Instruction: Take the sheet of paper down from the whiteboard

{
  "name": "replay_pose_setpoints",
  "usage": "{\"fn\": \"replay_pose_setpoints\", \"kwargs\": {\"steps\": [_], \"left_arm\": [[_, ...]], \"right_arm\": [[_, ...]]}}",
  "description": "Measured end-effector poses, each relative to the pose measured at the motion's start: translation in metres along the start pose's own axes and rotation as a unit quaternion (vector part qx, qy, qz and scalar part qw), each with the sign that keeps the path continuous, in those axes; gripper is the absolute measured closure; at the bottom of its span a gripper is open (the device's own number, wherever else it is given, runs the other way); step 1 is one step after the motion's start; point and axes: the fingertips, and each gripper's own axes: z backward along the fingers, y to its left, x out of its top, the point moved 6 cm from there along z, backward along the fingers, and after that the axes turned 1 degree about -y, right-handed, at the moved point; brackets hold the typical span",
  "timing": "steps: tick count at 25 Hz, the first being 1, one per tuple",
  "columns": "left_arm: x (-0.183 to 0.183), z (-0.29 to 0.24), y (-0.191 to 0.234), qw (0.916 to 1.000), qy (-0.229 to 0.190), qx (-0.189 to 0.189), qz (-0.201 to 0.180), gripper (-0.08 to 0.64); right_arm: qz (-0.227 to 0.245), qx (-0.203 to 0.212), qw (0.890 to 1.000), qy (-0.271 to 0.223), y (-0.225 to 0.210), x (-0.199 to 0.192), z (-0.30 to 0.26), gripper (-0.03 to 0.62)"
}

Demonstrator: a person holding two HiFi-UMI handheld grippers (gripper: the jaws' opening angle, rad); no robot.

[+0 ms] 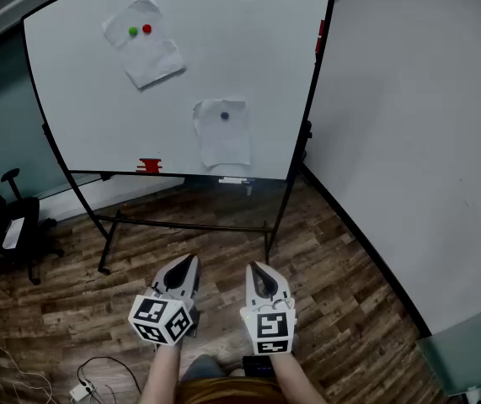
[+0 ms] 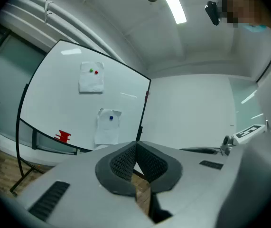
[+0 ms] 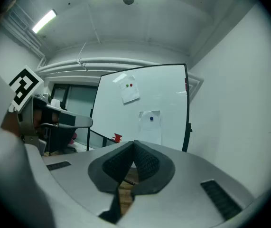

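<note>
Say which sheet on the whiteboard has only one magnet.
The lower sheet, pinned by one blue magnet; the upper sheet carries a green magnet and a red magnet.

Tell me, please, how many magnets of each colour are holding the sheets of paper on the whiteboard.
Green magnet: 1
Red magnet: 1
Blue magnet: 1
Total: 3
</note>
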Motion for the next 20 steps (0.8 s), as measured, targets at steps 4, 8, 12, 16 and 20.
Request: {"fn": "replay_pose_setpoints", "kwargs": {"steps": [4, 8, 12, 16, 20], "left_arm": [[0.001, 0.003, 0.003, 0.9999, -0.006, 0.003, 0.008, 0.535], [0.003, 0.007, 0.002, 0.9999, -0.009, 0.002, 0.008, 0.535], [0.002, 0.01, 0.002, 0.9999, -0.009, 0.005, 0.006, 0.534], [0.0, 0.01, 0.001, 0.9996, -0.004, -0.005, 0.027, 0.523], [0.003, 0.013, 0.003, 0.9996, -0.008, 0.011, 0.025, 0.456]], "right_arm": [[0.002, 0.004, 1.0, -0.001, 0.003, 0.001, 0.0, 0.581], [-0.004, 0.003, 1.0, -0.008, 0.004, 0.004, 0.004, 0.581], [-0.012, -0.007, 1.0, -0.017, 0.003, 0.006, 0.007, 0.58], [-0.008, -0.003, 1.0, -0.02, 0.003, 0.007, 0.008, 0.525], [-0.013, 0.006, 1.0, -0.022, 0.002, 0.011, 0.007, 0.483]]}}
